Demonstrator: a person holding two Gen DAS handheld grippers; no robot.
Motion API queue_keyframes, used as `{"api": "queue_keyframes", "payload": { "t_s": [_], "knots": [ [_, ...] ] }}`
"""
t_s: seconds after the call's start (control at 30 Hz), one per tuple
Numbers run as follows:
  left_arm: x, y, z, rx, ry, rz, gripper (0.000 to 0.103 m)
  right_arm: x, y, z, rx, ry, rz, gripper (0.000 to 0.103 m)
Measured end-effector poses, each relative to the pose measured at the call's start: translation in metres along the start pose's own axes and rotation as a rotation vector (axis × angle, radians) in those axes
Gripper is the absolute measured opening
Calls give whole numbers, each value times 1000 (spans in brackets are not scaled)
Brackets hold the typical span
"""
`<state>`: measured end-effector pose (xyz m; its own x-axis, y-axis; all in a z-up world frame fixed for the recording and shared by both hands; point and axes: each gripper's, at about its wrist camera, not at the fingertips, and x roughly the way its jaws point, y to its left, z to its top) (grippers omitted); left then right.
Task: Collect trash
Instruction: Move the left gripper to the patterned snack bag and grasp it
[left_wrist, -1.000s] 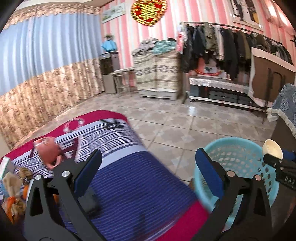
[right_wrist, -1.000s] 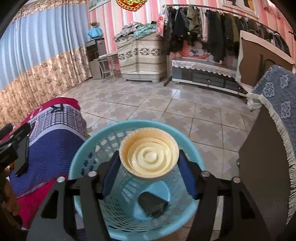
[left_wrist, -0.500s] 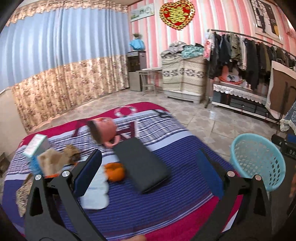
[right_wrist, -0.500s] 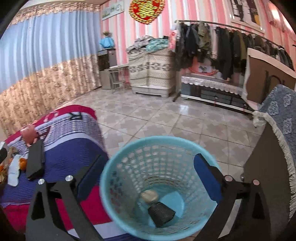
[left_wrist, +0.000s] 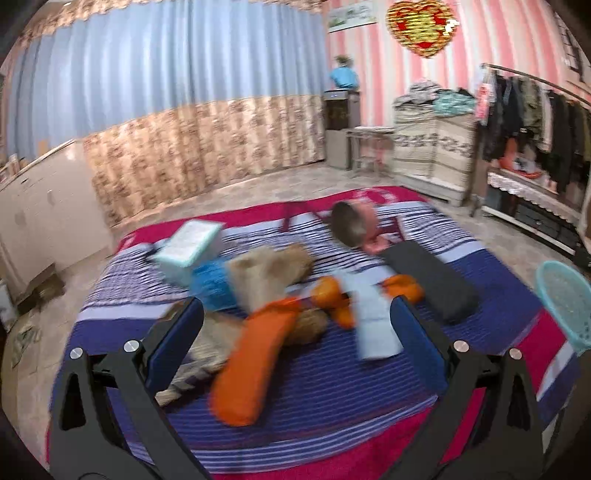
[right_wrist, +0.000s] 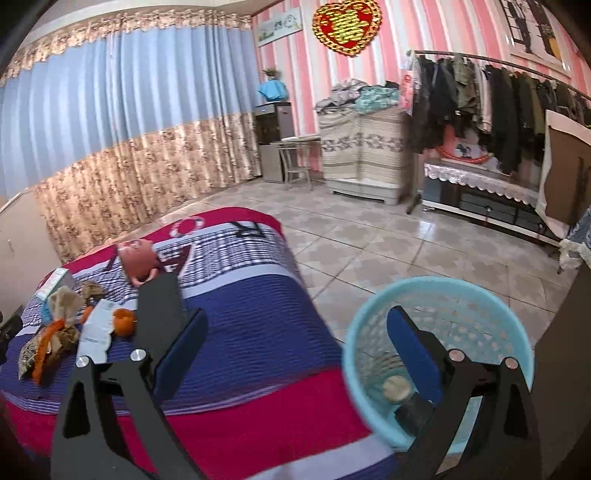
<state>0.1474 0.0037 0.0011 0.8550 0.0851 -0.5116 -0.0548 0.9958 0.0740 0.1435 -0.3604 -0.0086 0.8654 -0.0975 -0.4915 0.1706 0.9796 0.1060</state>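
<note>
Two jaws of my right gripper (right_wrist: 295, 350) now gape empty; the cream ridged paper cup (right_wrist: 397, 387) dropped into the turquoise plastic basket (right_wrist: 517, 332). My left gripper (left_wrist: 295, 328), also spread empty, swings toward the orange wrapper (left_wrist: 251, 365).

Bare blue blanket (right_wrist: 255, 314) between litter pile (left_wrist: 258, 306) and basket (right_wrist: 443, 332).

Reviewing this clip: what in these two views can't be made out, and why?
- Left wrist view: the litter pile on the bed is motion-blurred; wrappers can't be told apart.
- Left wrist view: the basket is cut off by the right edge; its contents are unseen.
- Right wrist view: items on the basket bottom are partly hidden by the right tool finger.
- Right wrist view: the box label is too small to read.
</note>
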Motion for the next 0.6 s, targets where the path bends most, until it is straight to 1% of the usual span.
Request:
{"api": "queue_keyframes", "payload": {
  "t_s": [0.1, 0.13, 0.27, 0.37, 0.47, 0.6],
  "knots": [
    [4, 28, -11, -3, 18, 55, 98, -2, 19, -5, -25, -4, 29, 95],
    [7, 41, -16, -7, 35, 71, 98, -2, 24, -5, -36, -5, 31, 95],
    [25, 81, -36, -27, 104, 100, 98, -7, 48, -10, -75, -26, 28, 96],
    [41, 99, -50, -31, 159, 105, 98, -5, 56, -11, -78, -21, 25, 97],
    [52, 110, -62, -46, 203, 113, 98, 0, 59, -12, -63, 4, 37, 97],
    [65, 121, -71, -63, 238, 110, 97, 7, 68, -16, -98, 26, 30, 97]
  ]
}}
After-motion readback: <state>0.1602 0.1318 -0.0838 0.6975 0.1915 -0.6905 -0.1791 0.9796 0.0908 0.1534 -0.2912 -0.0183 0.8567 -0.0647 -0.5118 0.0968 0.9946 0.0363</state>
